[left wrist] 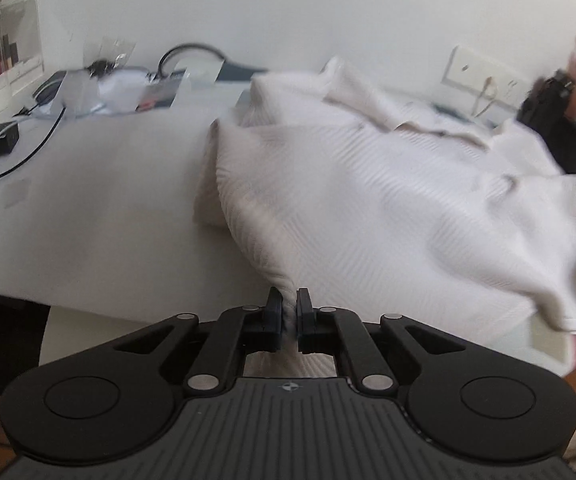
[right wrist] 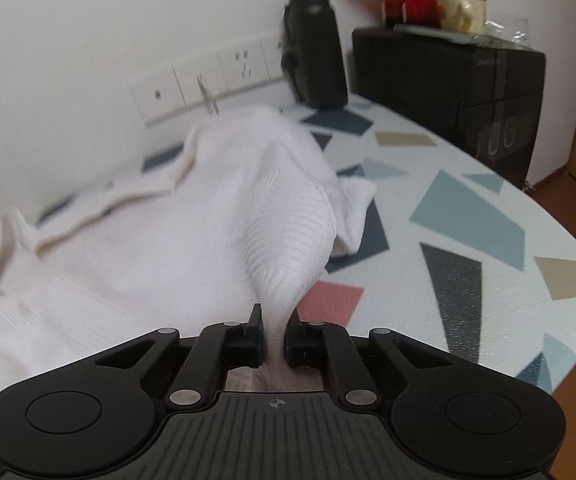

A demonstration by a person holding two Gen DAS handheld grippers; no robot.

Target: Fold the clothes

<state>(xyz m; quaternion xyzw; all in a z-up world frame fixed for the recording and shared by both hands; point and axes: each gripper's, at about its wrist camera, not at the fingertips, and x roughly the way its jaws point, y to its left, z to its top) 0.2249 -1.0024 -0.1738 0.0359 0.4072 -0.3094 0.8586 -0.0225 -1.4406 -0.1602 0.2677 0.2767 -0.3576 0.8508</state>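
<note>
We see the left tool [left wrist: 289, 306] clamped on a pinch of the white ribbed garment [left wrist: 368, 200], the fabric bunched between its narrow jaws and drawn up into a taut cone from the desk [left wrist: 87, 200]. The rest of the garment spreads away from that pinch across the desk, rumpled, with a folded edge on its left side and a button placket running along its far part. Beyond the garment's far left corner lie clear plastic bags [left wrist: 107, 76] and a black cable [left wrist: 191, 54] by the wall.

In the right wrist view, the right tool [right wrist: 275, 334] likewise grips a gathered bit of the same garment [right wrist: 207, 220], the cloth squeezed thin between its jaws and rising in a ridge. To the right of the garment the desk [right wrist: 488, 200] shows its pattern of blue, grey, tan and pink shapes. Behind the garment a strip of wall sockets [right wrist: 207, 76] runs along the wall, and past its far end stands a dark flask [right wrist: 314, 44] beside a black box [right wrist: 448, 92].
</note>
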